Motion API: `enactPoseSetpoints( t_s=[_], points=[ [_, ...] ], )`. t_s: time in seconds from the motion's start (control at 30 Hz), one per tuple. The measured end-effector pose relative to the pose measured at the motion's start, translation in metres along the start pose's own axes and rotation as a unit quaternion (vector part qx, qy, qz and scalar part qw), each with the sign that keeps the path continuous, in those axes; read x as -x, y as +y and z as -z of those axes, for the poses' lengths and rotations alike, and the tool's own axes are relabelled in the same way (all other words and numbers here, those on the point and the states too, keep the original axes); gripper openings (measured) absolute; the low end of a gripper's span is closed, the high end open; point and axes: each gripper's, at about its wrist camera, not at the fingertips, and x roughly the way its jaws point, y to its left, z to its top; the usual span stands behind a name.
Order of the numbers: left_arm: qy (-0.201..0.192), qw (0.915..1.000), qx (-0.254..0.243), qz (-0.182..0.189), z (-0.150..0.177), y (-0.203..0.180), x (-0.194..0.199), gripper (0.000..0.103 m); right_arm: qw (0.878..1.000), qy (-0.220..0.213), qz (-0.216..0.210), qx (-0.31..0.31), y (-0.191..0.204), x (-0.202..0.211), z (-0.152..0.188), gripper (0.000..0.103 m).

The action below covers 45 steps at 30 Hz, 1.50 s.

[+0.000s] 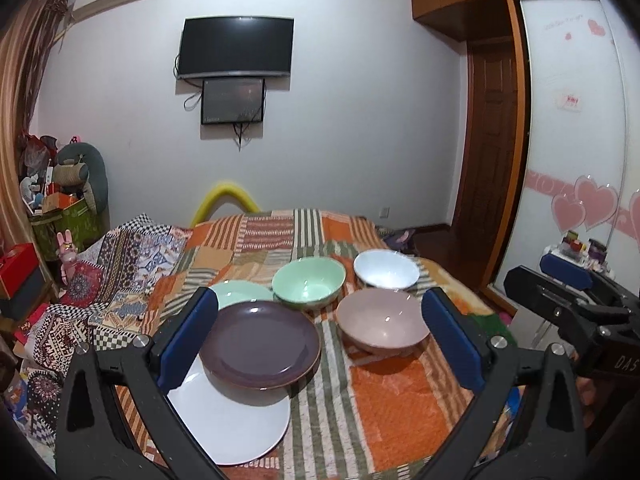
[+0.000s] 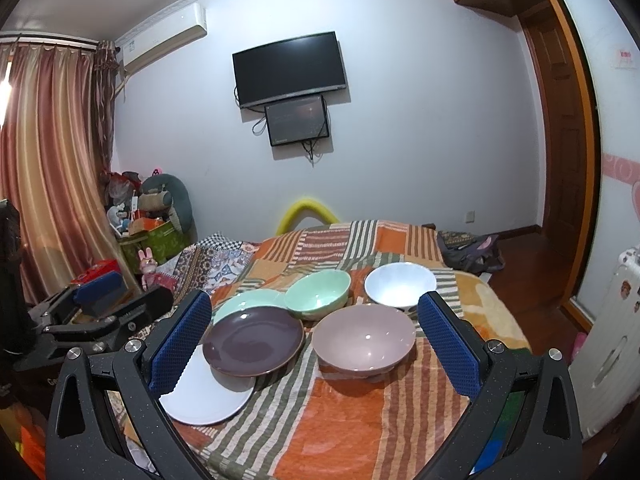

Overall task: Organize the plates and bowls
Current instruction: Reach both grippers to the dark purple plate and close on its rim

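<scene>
On the patchwork blanket (image 1: pixel 384 400) lie three plates and three bowls. A dark purple plate (image 1: pixel 260 346) (image 2: pixel 254 340) overlaps a white plate (image 1: pixel 232 420) (image 2: pixel 204 392) in front and a mint plate (image 1: pixel 240 294) (image 2: pixel 248 302) behind. Further back stand a green bowl (image 1: pixel 308 282) (image 2: pixel 320 292) and a white bowl (image 1: pixel 386 268) (image 2: pixel 400 284). A pink bowl (image 1: pixel 382 320) (image 2: pixel 364 340) sits nearer. My left gripper (image 1: pixel 320 340) (image 2: pixel 120 298) hovers open, short of the purple plate. My right gripper (image 2: pixel 314 344) (image 1: pixel 568 292) hovers open, short of the pink bowl. Neither holds anything.
The blanket covers a bed whose right edge drops to a wooden floor (image 2: pixel 520 276). Clutter and boxes (image 1: pixel 60 208) pile at the left by the curtain (image 2: pixel 48 160). A white radiator (image 2: pixel 616 340) stands at the right. A TV (image 1: pixel 236 46) hangs on the far wall.
</scene>
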Motion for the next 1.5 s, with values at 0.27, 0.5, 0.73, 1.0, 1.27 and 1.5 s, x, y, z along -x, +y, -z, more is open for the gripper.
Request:
enactPoseSetpoints(
  t_s=[0.27,0.5,0.73,1.0,1.27,1.5],
  points=[
    [0.05,0.9983,0.006,-0.029,0.02,0.028,-0.04,0.081,0.998,0.067,-0.009,-0.002,0.002,-0.044,0.025,0.089],
    [0.084,0.9944,0.015,-0.062,0.032,0.068,-0.079,0.072,0.991,0.131,-0.024,-0.011,0.002,-0.086,0.044,0.07],
    [0.12,0.9896,0.03,-0.073,0.038,0.113,-0.123,0.064,0.982,0.183,-0.039,-0.018,0.005,-0.125,0.056,0.051],
    [0.178,0.9794,0.073,-0.061,0.052,0.161,-0.181,0.051,0.974,0.221,-0.055,-0.012,0.018,-0.162,0.069,0.047],
    [0.212,0.9728,0.076,-0.054,0.069,0.183,-0.223,0.046,0.966,0.252,-0.049,-0.02,0.019,-0.193,0.084,0.04],
    [0.228,0.9696,0.076,-0.043,0.08,0.192,-0.244,0.03,0.961,0.271,-0.049,-0.034,0.021,-0.211,0.093,0.02]
  ],
)
